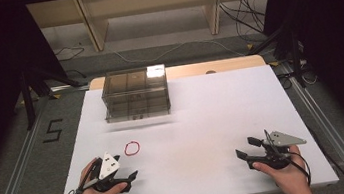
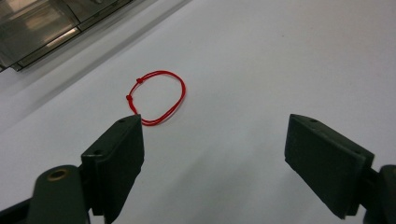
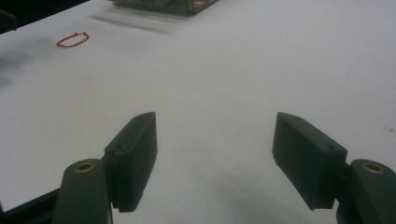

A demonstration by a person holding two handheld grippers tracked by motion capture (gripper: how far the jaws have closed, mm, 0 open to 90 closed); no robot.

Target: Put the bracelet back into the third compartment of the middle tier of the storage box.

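Approach step: your left claw (image 1: 129,175) is wide and empty, the red string loop (image 1: 132,147) lies flat on the desk (image 1: 203,123) just ahead of it, so next drop over one strand and pinch; right claw (image 1: 245,148) wide, idle, well apart.

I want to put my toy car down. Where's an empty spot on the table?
The widest bare patch lies between the left gripper and right gripper, reaching up the right side beside the clear drawer box. It is more crowded at the left, where the red string loop lies.
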